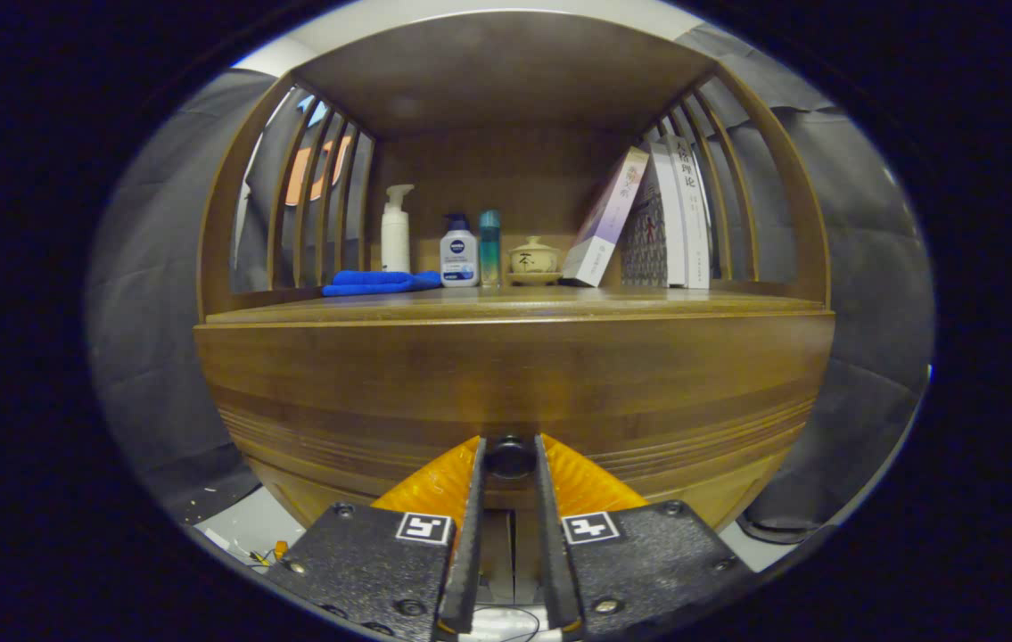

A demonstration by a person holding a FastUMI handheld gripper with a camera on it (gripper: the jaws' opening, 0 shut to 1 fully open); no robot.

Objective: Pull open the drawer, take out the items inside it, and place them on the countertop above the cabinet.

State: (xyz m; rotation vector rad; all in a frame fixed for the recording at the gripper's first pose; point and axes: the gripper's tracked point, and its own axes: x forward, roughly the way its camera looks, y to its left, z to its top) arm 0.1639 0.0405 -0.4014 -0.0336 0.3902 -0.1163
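Note:
A wooden cabinet fills the scene, with its drawer front [514, 383] right ahead of me and closed. A small dark round knob [510, 456] sits low on that front. My gripper [510, 459] has its two orange fingers pressed against the knob from left and right, shut on it. Above the drawer lies the wooden countertop [514, 306], under a roofed shelf with slatted sides. What is inside the drawer is hidden.
On the countertop's back stand a white pump bottle [395, 232], a white bottle with a blue cap [458, 252], a slim teal bottle [489, 247], a lidded tea bowl [533, 259] and leaning books [648, 223]. A blue cloth [378, 282] lies at the left.

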